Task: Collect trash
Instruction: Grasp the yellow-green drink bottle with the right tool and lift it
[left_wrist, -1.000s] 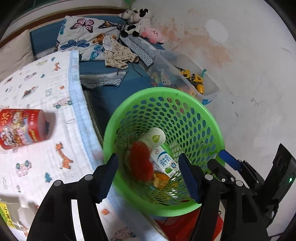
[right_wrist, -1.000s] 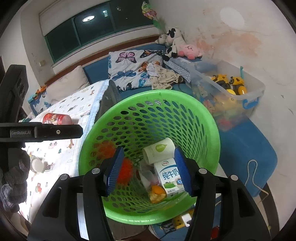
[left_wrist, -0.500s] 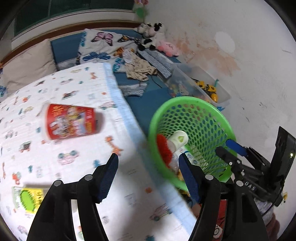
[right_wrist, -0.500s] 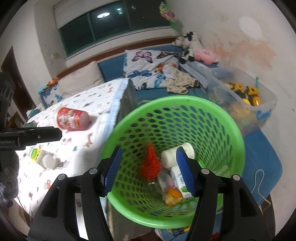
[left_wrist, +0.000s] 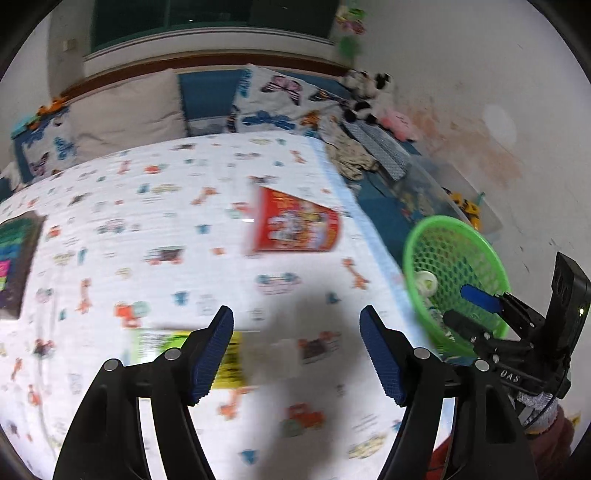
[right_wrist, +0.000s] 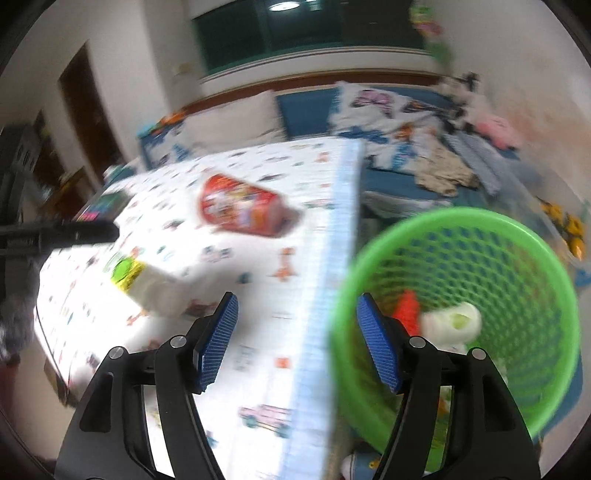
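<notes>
A red printed cup (left_wrist: 295, 225) lies on its side on the white patterned bed cover (left_wrist: 110, 229); it also shows in the right wrist view (right_wrist: 240, 210). A yellow-green and white carton (left_wrist: 236, 354) lies just beyond my open, empty left gripper (left_wrist: 296, 350), also in the right wrist view (right_wrist: 147, 284). A green mesh basket (left_wrist: 458, 277) beside the bed holds a white bottle (right_wrist: 454, 321) and a red item (right_wrist: 406, 310). My right gripper (right_wrist: 297, 339) is open and empty, over the bed edge next to the basket (right_wrist: 461, 306).
A dark book or box (left_wrist: 14, 266) lies at the bed's left edge. Pillows (left_wrist: 122, 110), clothes (left_wrist: 351, 155) and plush toys (left_wrist: 369, 96) sit at the back. A clear toy bin (left_wrist: 461, 199) stands against the wall behind the basket.
Both grippers have swung left, away from the basket and over the bed. The red cup and the carton now sit near the middle of both views.
</notes>
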